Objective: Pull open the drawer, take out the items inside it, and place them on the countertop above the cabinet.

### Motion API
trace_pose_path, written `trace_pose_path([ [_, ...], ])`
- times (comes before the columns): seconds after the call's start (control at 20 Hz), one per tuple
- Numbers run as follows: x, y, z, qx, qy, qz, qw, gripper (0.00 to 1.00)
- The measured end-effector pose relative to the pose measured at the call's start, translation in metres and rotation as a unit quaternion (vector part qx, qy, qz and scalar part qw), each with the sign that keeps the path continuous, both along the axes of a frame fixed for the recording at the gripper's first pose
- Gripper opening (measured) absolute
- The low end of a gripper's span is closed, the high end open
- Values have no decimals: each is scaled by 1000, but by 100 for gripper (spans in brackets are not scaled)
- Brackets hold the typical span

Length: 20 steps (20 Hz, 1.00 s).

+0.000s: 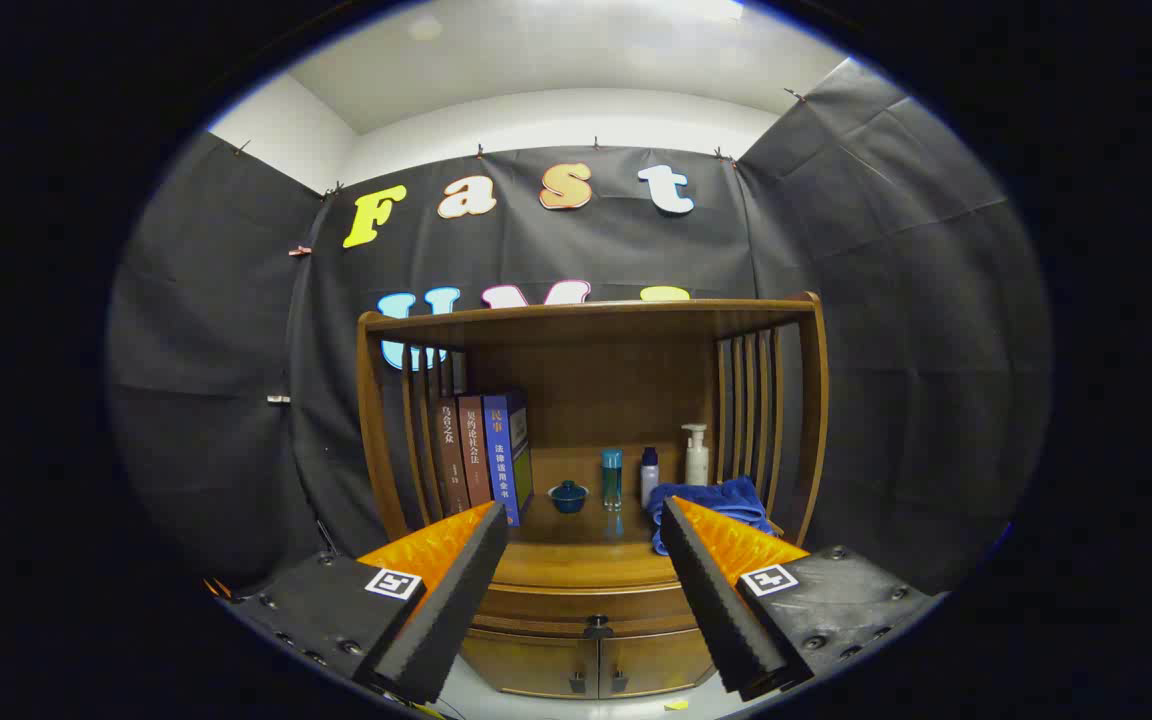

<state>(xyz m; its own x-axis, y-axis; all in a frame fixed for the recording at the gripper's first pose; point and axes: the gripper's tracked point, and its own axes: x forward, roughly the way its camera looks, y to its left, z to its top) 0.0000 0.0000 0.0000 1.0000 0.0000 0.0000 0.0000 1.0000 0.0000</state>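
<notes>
Wooden cabinet (591,480) stood ahead, its drawer (591,603) shut, the knob (596,628) just below the countertop (576,565). The gripper (584,520) was spread wide, holding nothing. A good pull probably needed both fingers level around that knob. Books (484,460), bottles (648,472) and a blue towel (711,498) crowded the countertop.

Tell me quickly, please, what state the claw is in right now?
Claw: open, holding nothing, fingers spread apart in front of the cabinet, its drawer closed.
</notes>
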Motion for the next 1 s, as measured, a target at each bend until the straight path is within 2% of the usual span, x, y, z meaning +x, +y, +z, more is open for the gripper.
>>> trace_pose_path([
  [1.0, 1, 5, -3, -4, 3, 5, 1000, 100],
])
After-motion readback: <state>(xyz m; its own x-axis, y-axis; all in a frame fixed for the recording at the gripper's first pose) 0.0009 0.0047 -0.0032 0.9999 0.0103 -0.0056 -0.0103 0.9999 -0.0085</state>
